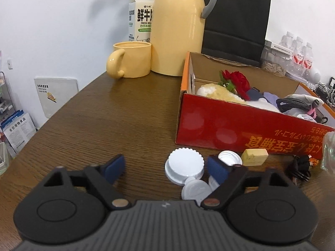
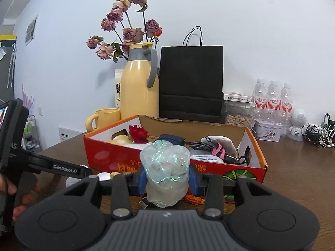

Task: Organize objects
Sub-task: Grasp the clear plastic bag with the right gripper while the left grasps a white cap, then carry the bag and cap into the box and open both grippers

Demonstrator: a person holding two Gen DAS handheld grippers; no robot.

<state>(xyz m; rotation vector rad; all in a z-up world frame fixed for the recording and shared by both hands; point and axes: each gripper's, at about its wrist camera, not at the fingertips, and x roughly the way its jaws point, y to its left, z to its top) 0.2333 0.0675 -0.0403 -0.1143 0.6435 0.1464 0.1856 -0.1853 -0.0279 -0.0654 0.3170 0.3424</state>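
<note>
Left gripper (image 1: 166,170): jaws apart, nothing pinched; white lids lie between and under the pads, right pad (image 1: 217,170) covers part of them. Lids: I count four, one big ribbed lid (image 1: 186,163) stacked on a wider disc, one small cap (image 1: 229,158), one flat lid (image 1: 195,190) at the bottom, another sliver mostly hidden behind the finger. One yellow block (image 1: 254,156), long axis roughly left-right, just beside the red box (image 1: 219,129) front wall. One black cable bundle (image 1: 298,168) right of it, plug detail unreadable.

Table (image 1: 117,113) rear, left to right: one yellow mug (image 1: 130,59), one milk carton (image 1: 140,16) half hidden by one yellow thermos (image 1: 178,27) whose top is cut off, one black paper bag (image 1: 236,21).

Right gripper (image 2: 166,181): clenched on an iridescent plastic wad (image 2: 165,171), held upright, long axis vertical, in front of the box's near wall. Box contents: one red rose (image 2: 138,133), braided cable (image 2: 206,145), rest jumbled. Three water bottles (image 2: 272,98) far right.
</note>
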